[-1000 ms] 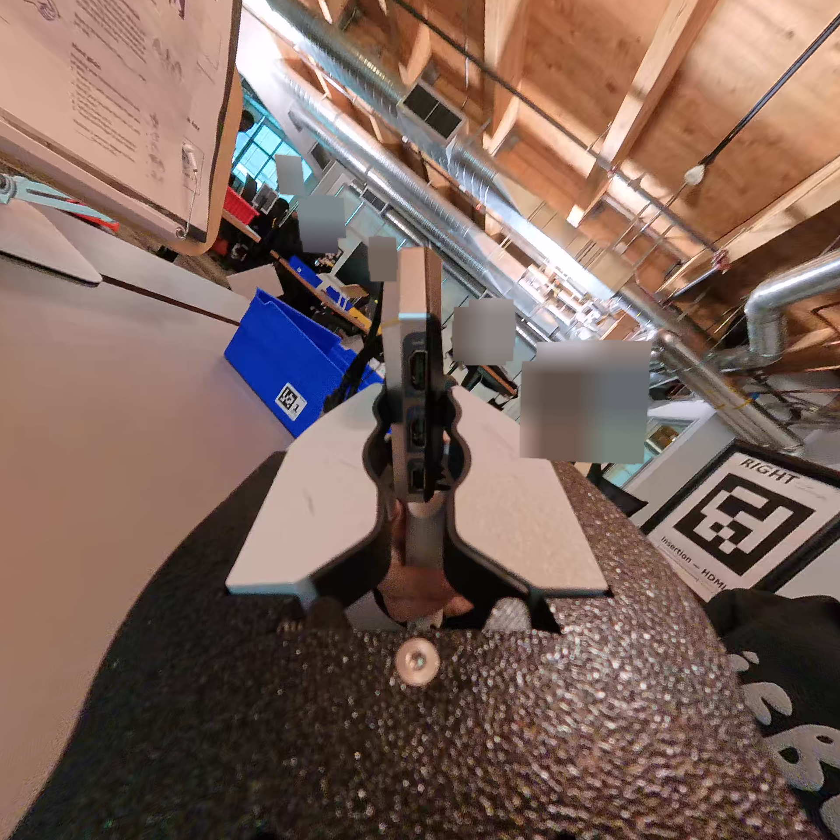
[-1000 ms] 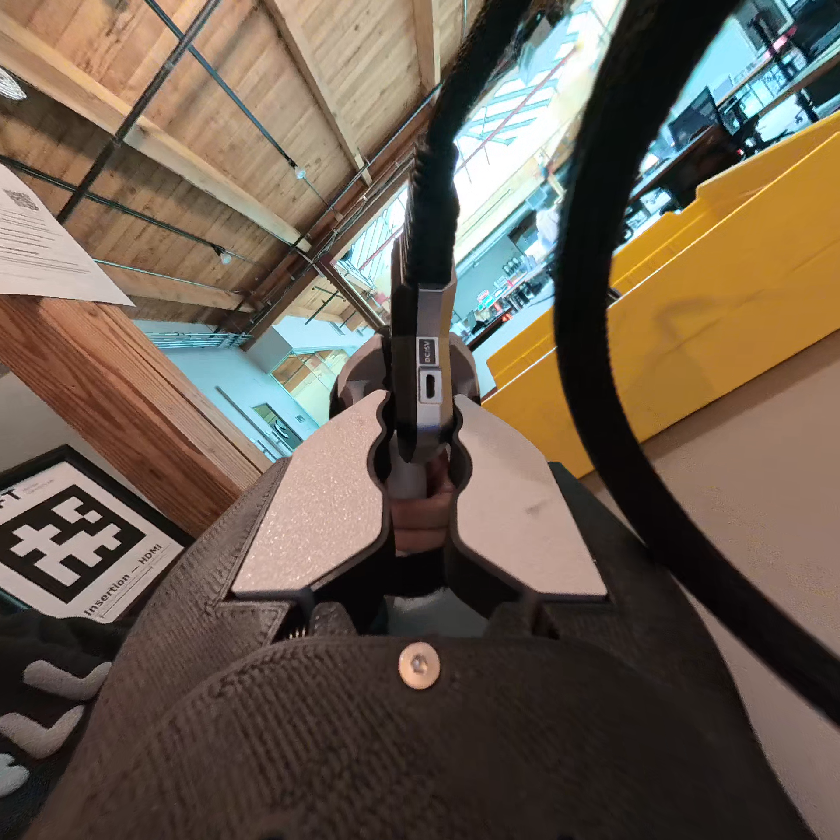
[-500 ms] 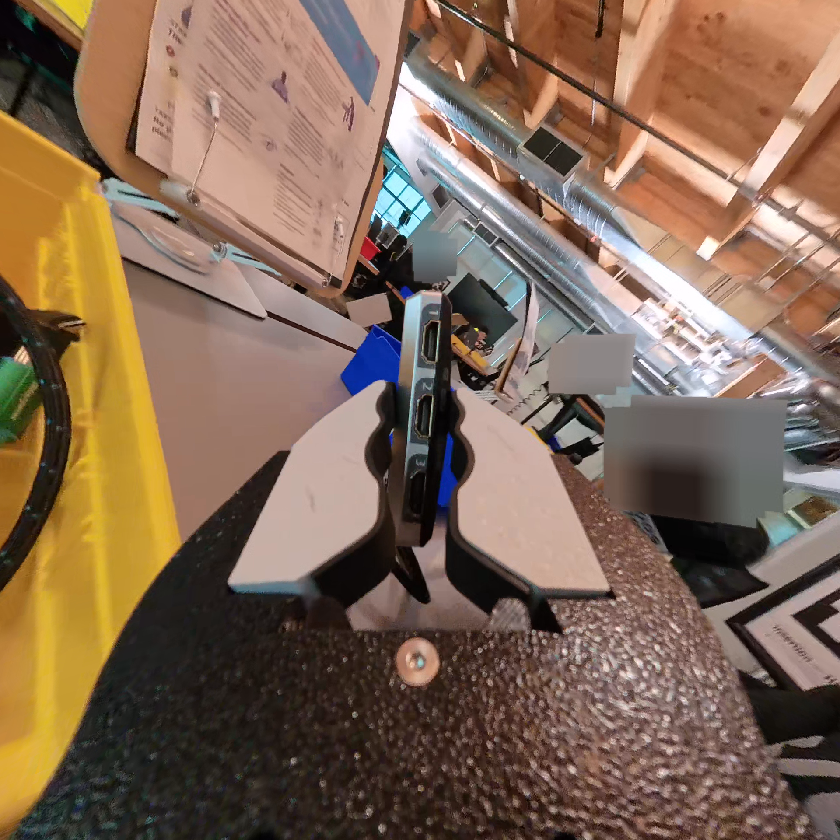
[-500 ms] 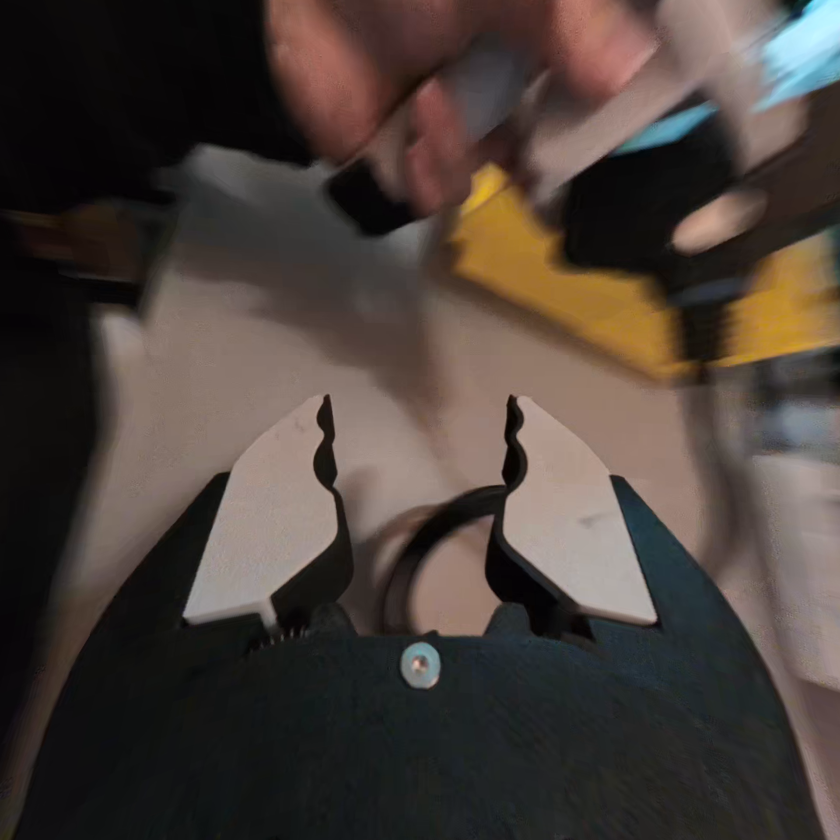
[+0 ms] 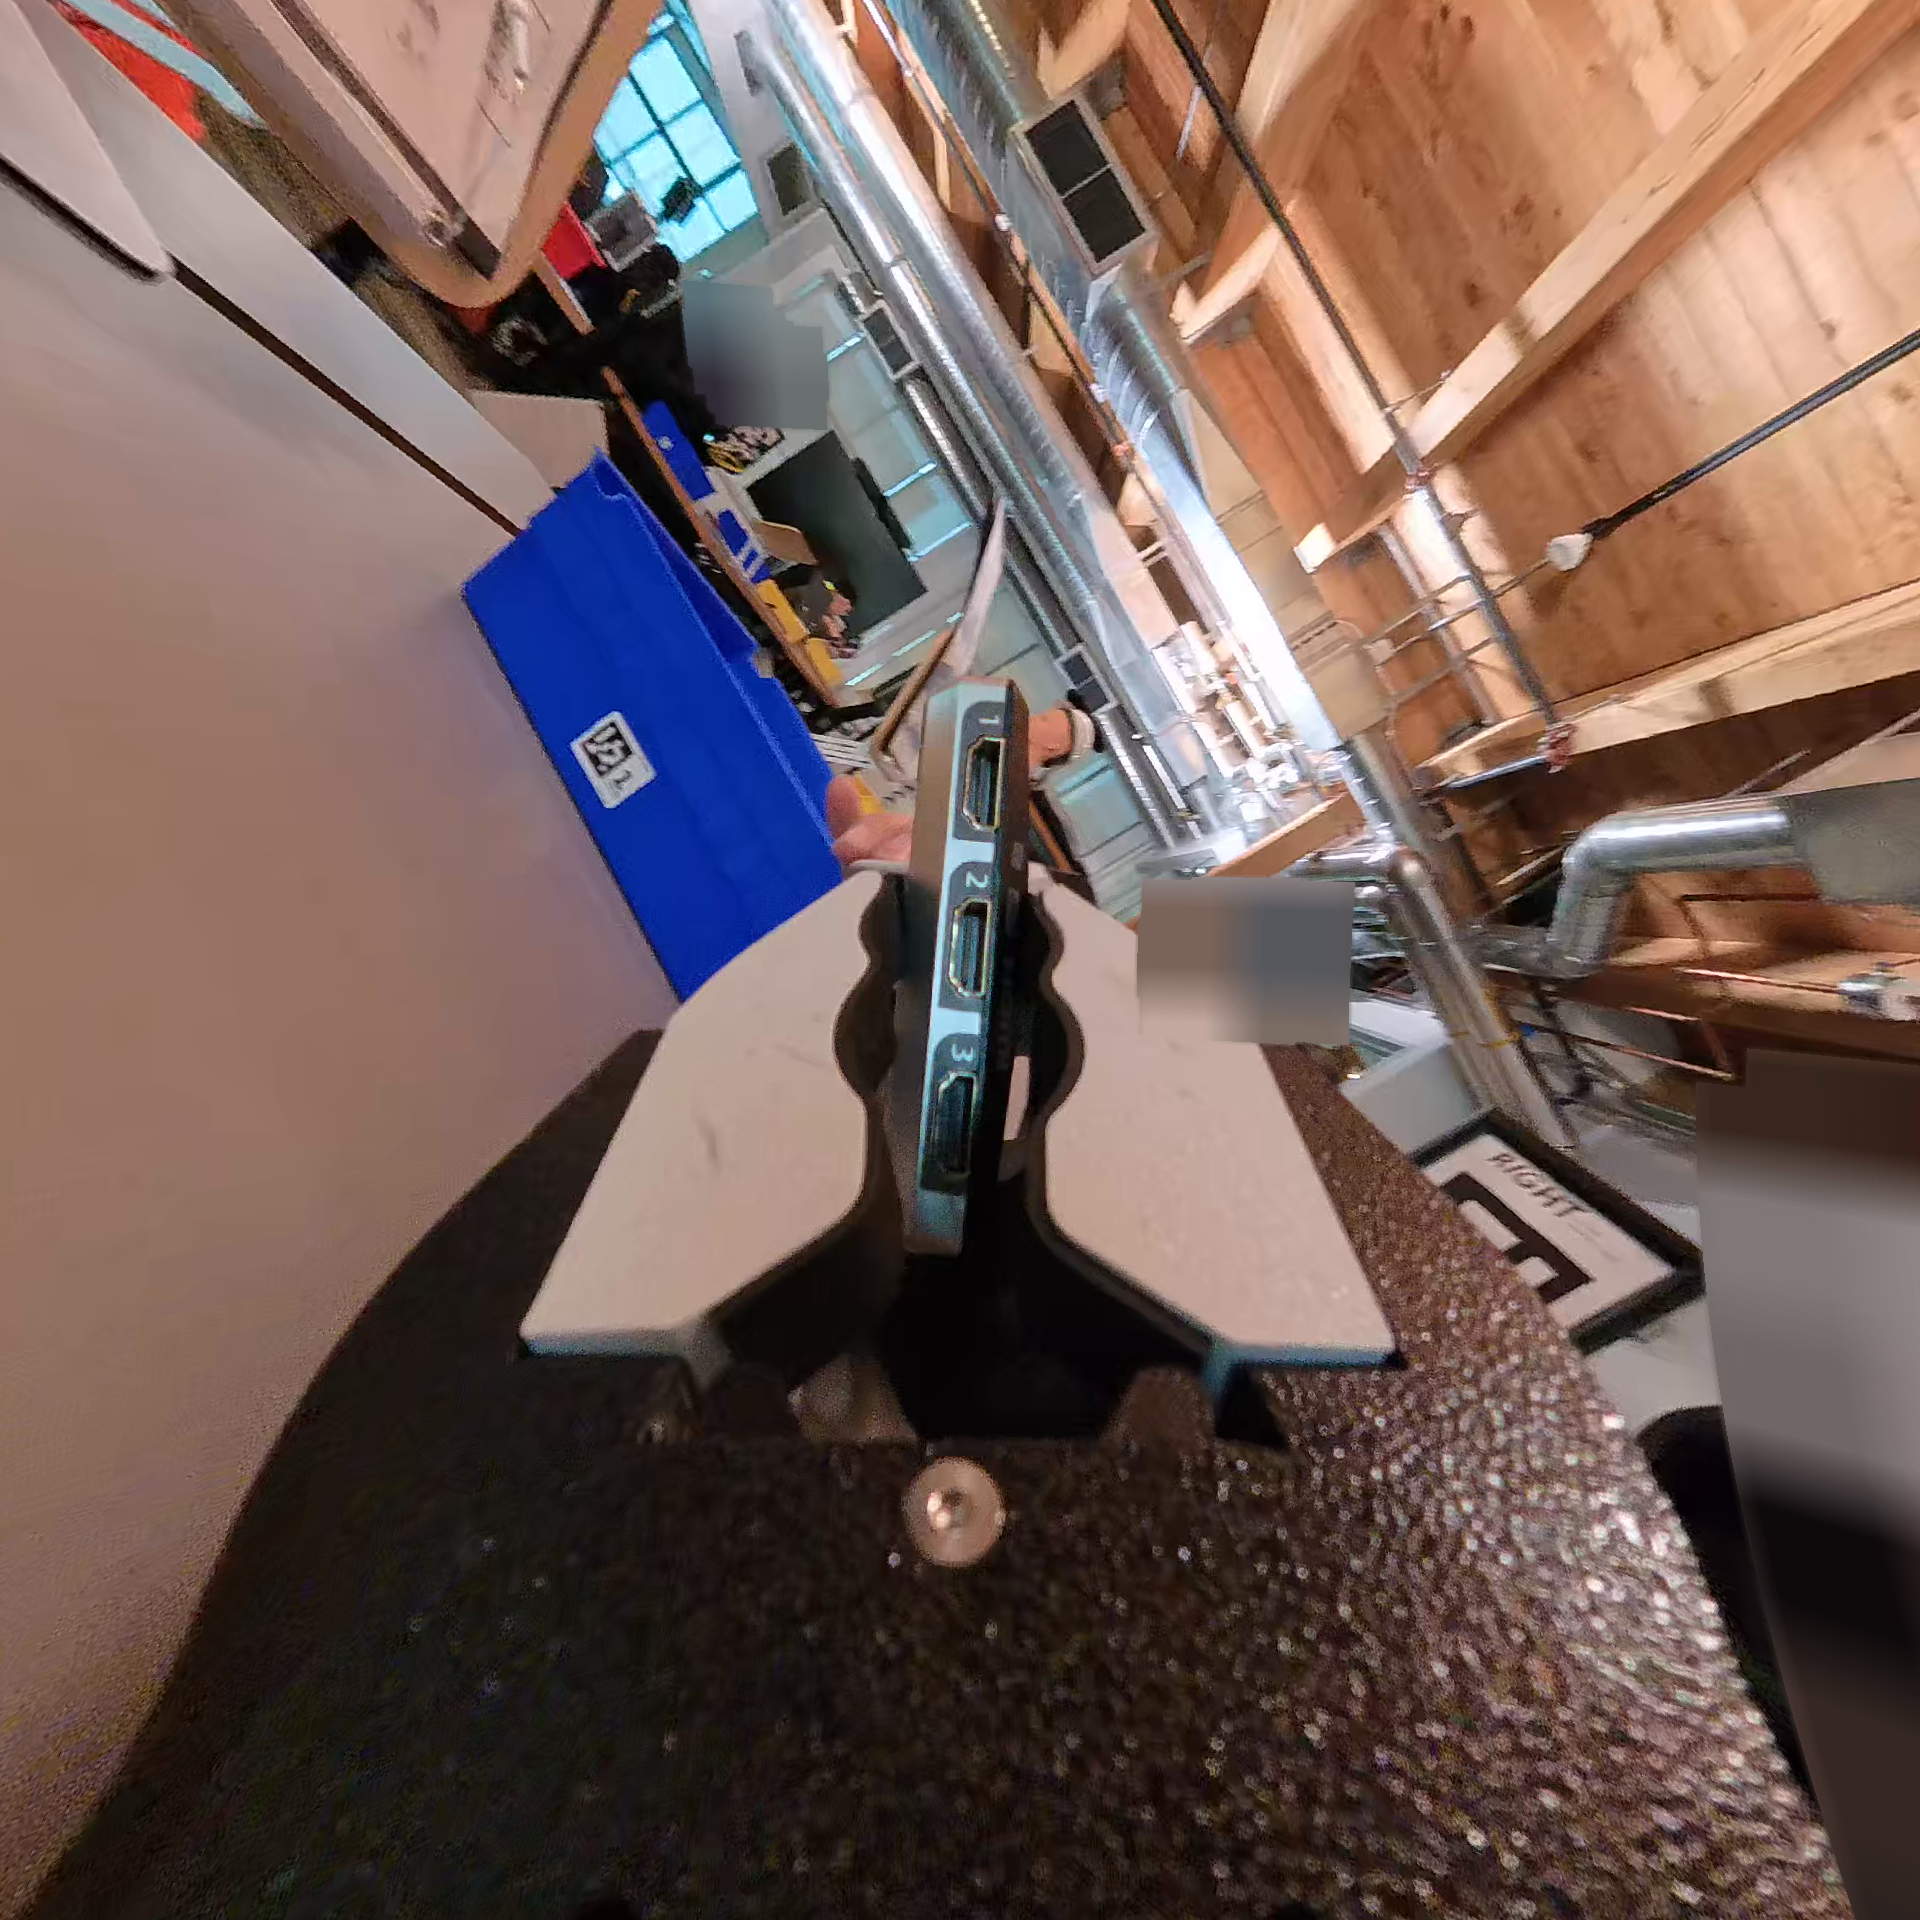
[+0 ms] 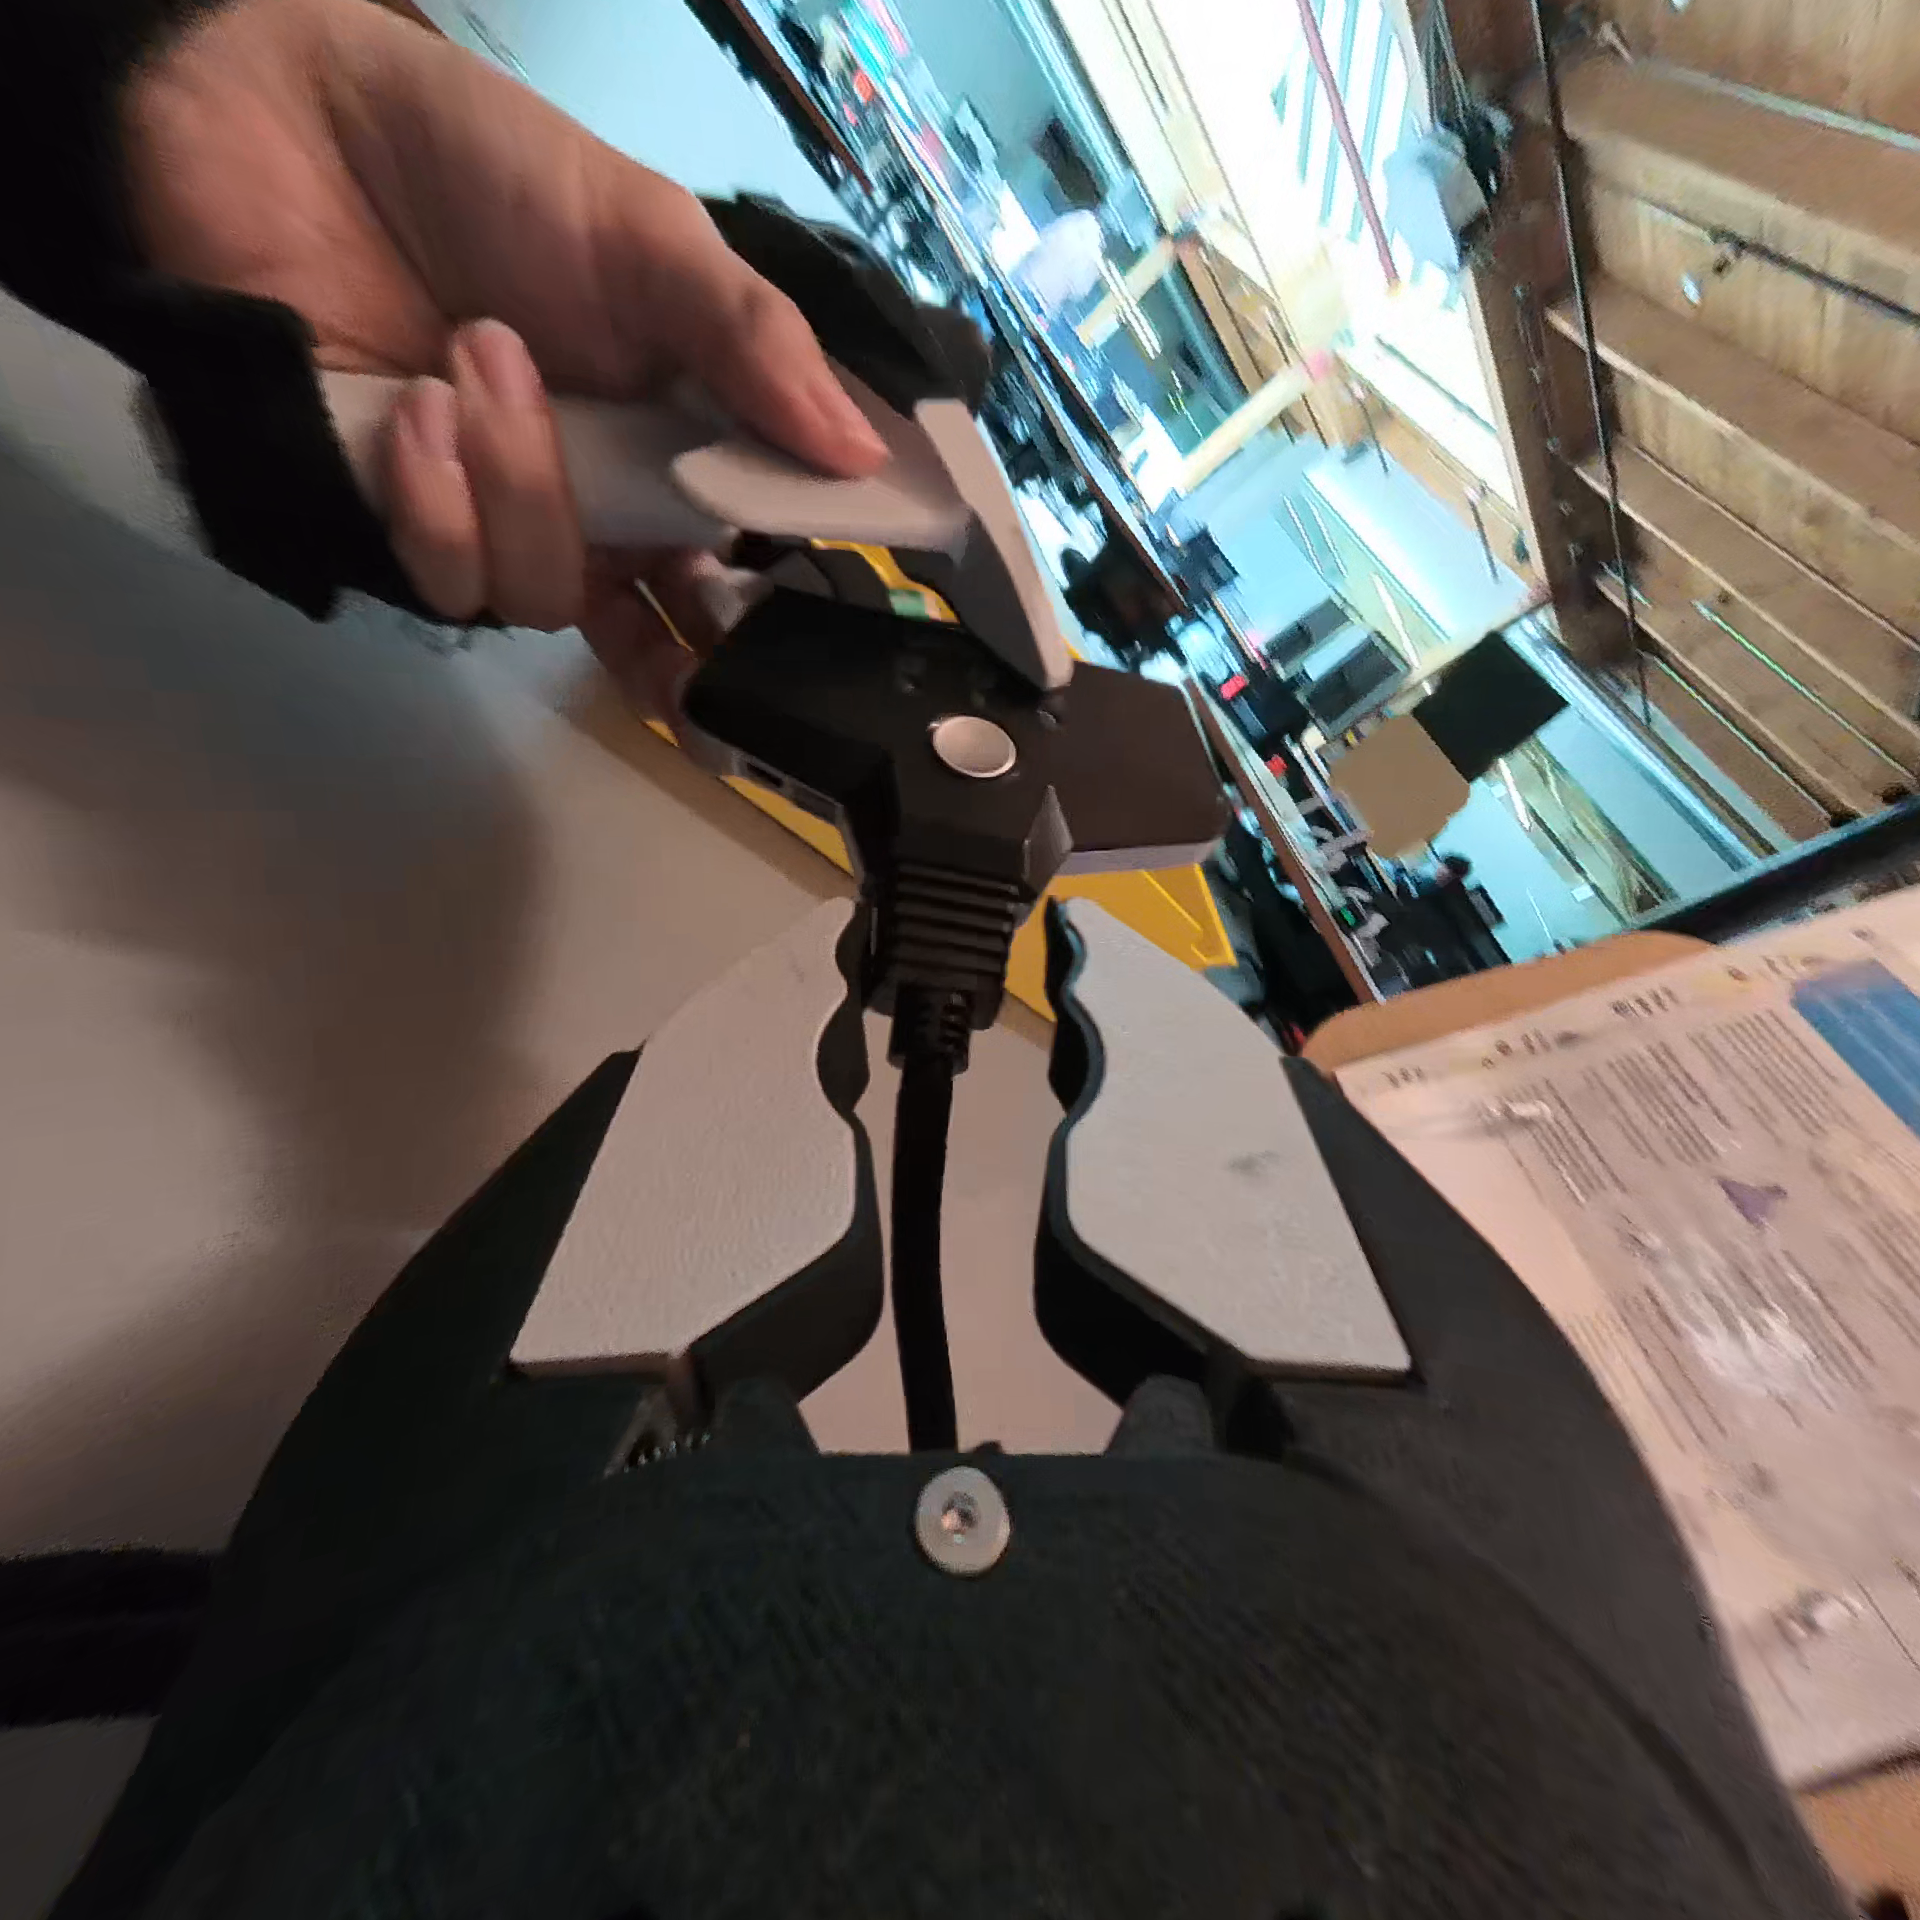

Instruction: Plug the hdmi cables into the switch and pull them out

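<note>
My left gripper (image 5: 961, 914) is shut on the slim grey HDMI switch (image 5: 971, 831), which stands on edge and shows three empty ports. In the right wrist view a hand (image 6: 468, 260) holds that gripper, and its grey fingers (image 6: 997, 540) clamp the black-topped switch (image 6: 935, 717). A black HDMI plug (image 6: 945, 925) sits in the switch's near end, and its cable (image 6: 925, 1247) runs back between my right fingers. My right gripper (image 6: 951, 920) is partly closed around the plug's ribbed collar, with thin gaps on both sides.
A blue bin (image 5: 644, 748) stands on the pale table (image 5: 208, 935) behind the switch. A yellow bin (image 6: 1132, 914) lies beyond the plug. A printed sheet on a wooden board (image 6: 1662, 1195) is at the right. A black-and-white marker sign (image 5: 1538, 1236) lies at the right.
My right gripper let go of the switch, opened and swung round. It now stands half closed around the plug. My left gripper kept hold of the switch while tilting.
</note>
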A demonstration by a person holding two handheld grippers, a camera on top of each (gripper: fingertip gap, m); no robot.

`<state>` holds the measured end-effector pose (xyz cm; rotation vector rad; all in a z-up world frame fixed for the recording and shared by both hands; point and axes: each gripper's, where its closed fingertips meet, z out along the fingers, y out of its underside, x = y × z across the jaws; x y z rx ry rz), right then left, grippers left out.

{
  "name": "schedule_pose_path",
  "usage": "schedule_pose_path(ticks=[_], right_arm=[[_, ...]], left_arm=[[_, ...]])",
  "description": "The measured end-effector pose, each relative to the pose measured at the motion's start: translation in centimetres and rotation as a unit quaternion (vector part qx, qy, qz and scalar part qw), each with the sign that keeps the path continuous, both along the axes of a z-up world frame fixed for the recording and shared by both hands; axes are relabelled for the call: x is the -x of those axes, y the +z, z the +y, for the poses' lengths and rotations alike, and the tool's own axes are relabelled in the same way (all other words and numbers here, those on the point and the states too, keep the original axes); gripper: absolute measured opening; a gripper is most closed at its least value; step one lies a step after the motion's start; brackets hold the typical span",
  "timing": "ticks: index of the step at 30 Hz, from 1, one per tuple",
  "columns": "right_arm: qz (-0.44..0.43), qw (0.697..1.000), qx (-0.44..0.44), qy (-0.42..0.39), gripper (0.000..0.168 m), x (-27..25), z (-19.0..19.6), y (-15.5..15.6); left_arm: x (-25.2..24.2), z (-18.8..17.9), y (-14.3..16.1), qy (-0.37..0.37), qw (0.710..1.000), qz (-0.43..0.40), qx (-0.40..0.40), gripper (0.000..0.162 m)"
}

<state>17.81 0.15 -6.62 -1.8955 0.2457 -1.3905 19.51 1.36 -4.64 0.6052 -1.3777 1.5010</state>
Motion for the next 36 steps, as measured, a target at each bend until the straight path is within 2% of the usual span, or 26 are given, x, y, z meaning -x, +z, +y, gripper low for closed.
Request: schedule_pose_path(ticks=[5,7,9,11,13,14,16,18,20,23,25,27,29,30,32,34,36], right_arm=[[0.012,0.997,-0.065,0.042,0.027,0.5,-0.1,0.1],[0.04,0.995,-0.078,0.045,0.026,0.7,-0.3,-0.1],[0.06,0.993,-0.089,0.052,0.025,1.0,-0.3,-0.1],[0.085,0.986,-0.129,0.069,0.023,1.2,-0.3,-0.1],[0.124,0.973,-0.177,0.083,0.023,1.3,-0.8,-0.4],[0.152,0.965,-0.193,0.095,0.023,1.5,-0.9,-0.8],[0.179,0.952,-0.222,0.11,0.023,1.8,-1.2,-1.1],[0.201,0.936,-0.257,0.131,0.023,2.2,-1.1,-0.8],[0.232,0.913,-0.289,0.172,0.023,3.0,-0.6,-0.4],[0.278,0.886,-0.307,0.21,0.023,4.0,0.4,-0.7],[0.298,0.879,-0.304,0.215,0.023,4.1,0.9,-1.2],[0.312,0.875,-0.298,0.219,0.023,4.2,1.4,-1.6],[0.319,0.876,-0.286,0.222,0.023,4.3,1.8,-2.0],[0.311,0.881,-0.282,0.217,0.023,4.2,1.6,-2.1],[0.283,0.885,-0.3,0.217,0.023,3.9,1.3,-1.3],[0.238,0.884,-0.335,0.224,0.024,3.6,1.0,0.3],[0.217,0.884,-0.348,0.224,0.025,3.4,0.8,0.8]], left_arm=[[0.2,-0.1,0.1,-0.009,1.0,0.019,0.01,0.022],[0.4,-0.1,-0.1,-0.015,1.0,-0.003,0.003,0.021],[0.8,0.0,-0.1,-0.016,0.998,-0.065,-0.006,0.024],[0.6,0.2,0.4,0.025,0.98,-0.196,-0.02,0.03],[0.3,1.0,2.0,0.087,0.924,-0.371,-0.014,0.035],[0.4,1.7,2.9,0.114,0.88,-0.462,-0.006,0.04],[0.5,3.0,3.6,0.159,0.757,-0.633,-0.015,0.064],[0.6,4.0,2.3,0.148,0.618,-0.771,-0.046,0.068],[0.3,4.1,0.1,0.12,0.508,-0.849,-0.085,0.068],[0.6,2.7,-1.2,0.133,0.399,-0.903,-0.083,0.078],[2.0,1.5,-0.7,0.161,0.351,-0.921,-0.047,0.077],[3.5,0.7,-0.6,0.173,0.323,-0.93,-0.015,0.069],[4.0,0.3,-0.8,0.181,0.279,-0.943,-0.004,0.044],[3.9,0.3,-0.8,0.186,0.264,-0.946,-0.008,0.04],[3.5,0.3,-0.5,0.2,0.271,-0.942,-0.022,0.036],[3.2,0.3,0.7,0.25,0.263,-0.932,-0.022,0.035],[2.9,0.3,1.2,0.27,0.28,-0.921,-0.027,0.034]])
